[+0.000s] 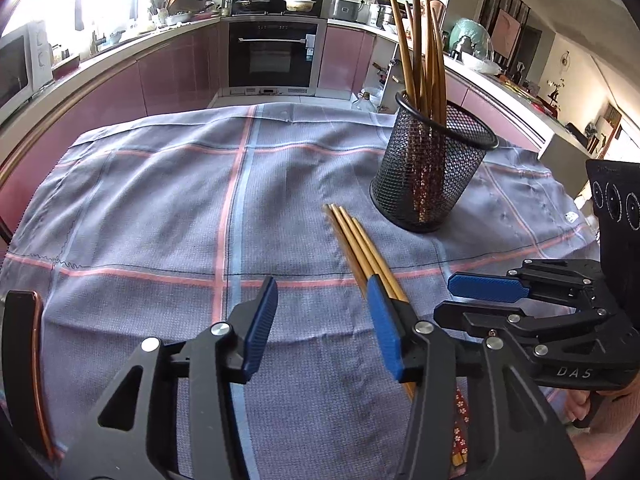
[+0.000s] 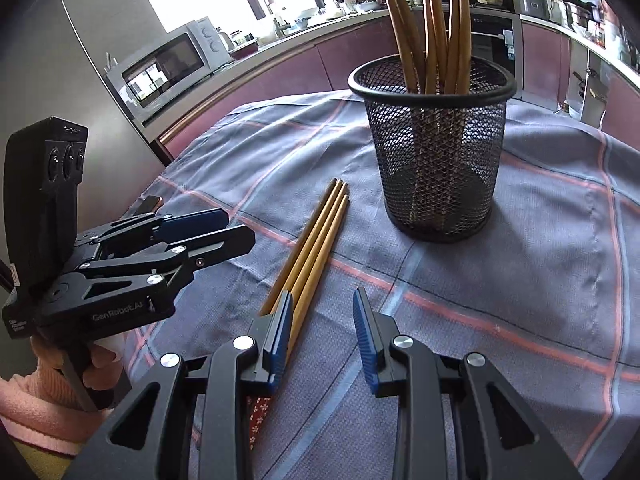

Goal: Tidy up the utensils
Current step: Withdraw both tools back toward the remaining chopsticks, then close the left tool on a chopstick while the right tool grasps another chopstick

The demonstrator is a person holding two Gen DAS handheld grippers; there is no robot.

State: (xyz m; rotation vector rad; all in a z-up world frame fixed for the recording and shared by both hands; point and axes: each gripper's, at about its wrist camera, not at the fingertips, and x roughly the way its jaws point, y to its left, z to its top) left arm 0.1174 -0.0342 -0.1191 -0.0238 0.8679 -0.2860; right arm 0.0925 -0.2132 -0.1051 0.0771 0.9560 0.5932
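Bench covered w/ a grey-blue woven cloth (image 1: pixel 160 208) crossed by pink and light-blue stripes. On it, upright, a black wire-mesh cylindrical holder (image 1: pixel 430 168), w/ a bunch of long brown bamboo chopsticks (image 1: pixel 424 52) standing in it, tips fanning out above the rim.

Just beside the holder's base, not touching it, a small bundle of loose light-brown bamboo chopsticks (image 1: pixel 356 244) lies flat on the cloth, side by side, one end near the holder, the other running back under both tools. Their near ends show a red flower-pattern section low in both views.

Left tool (image 1: pixel 322 320): black frame, blue ribbed pads, jaws partly apart w/ only cloth between them. Nothing gripped. Its right pad sits over the loose chopsticks; contact can't be told.

Right tool (image 2: pixel 322 328): same build, jaws also partly apart, gap over bare cloth, holding nothing. The loose chopsticks pass just outside its left pad, not between the pads.

Each tool shows in the other's view, close alongside, low over the cloth; a hand in a pink sleeve (image 2: pixel 48 396) grips the left tool's handle.

Background: kitchen counter, white microwave (image 2: pixel 172 64), built-in oven (image 1: pixel 276 56).
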